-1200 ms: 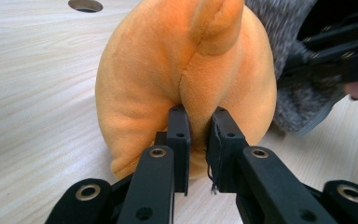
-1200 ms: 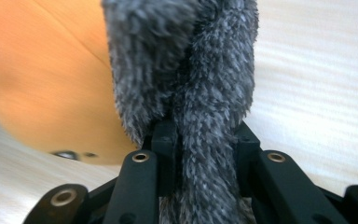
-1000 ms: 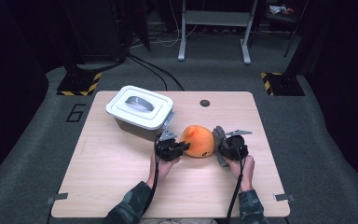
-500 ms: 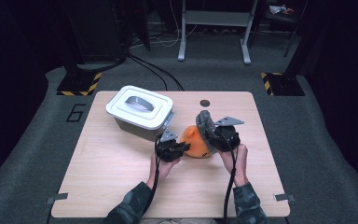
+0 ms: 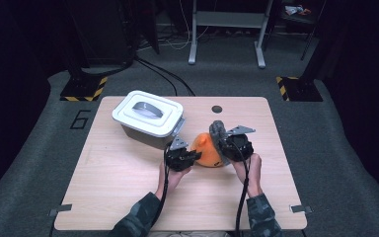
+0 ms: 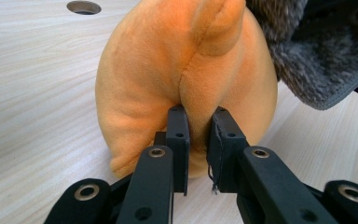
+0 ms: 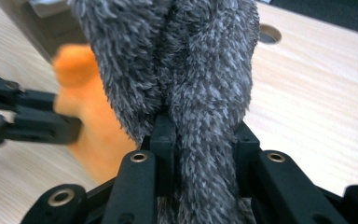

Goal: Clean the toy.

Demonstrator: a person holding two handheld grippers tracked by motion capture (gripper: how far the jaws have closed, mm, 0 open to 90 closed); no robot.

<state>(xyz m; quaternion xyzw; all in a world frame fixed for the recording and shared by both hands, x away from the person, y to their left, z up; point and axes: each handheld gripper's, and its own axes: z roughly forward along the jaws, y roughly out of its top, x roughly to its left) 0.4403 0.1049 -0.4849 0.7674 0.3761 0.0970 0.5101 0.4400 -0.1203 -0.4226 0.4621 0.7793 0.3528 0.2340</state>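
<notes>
An orange plush toy rests on the wooden table between my two grippers. My left gripper is at the toy's left side, its jaws shut on a fold of the orange plush, as the left gripper view shows. My right gripper stands at the toy's right, shut on a grey fuzzy cloth that rises above it. In the right gripper view the grey cloth is pinched in the right gripper, with the orange toy behind it.
A white lidded bin with a grey handle stands just behind and left of the toy. A round hole sits near the table's far edge. Bare wood lies to the left and in front of the hands.
My right gripper has risen and shifted left toward the plush, lifting the grey cloth up off the table. The left gripper kept still on the toy.
</notes>
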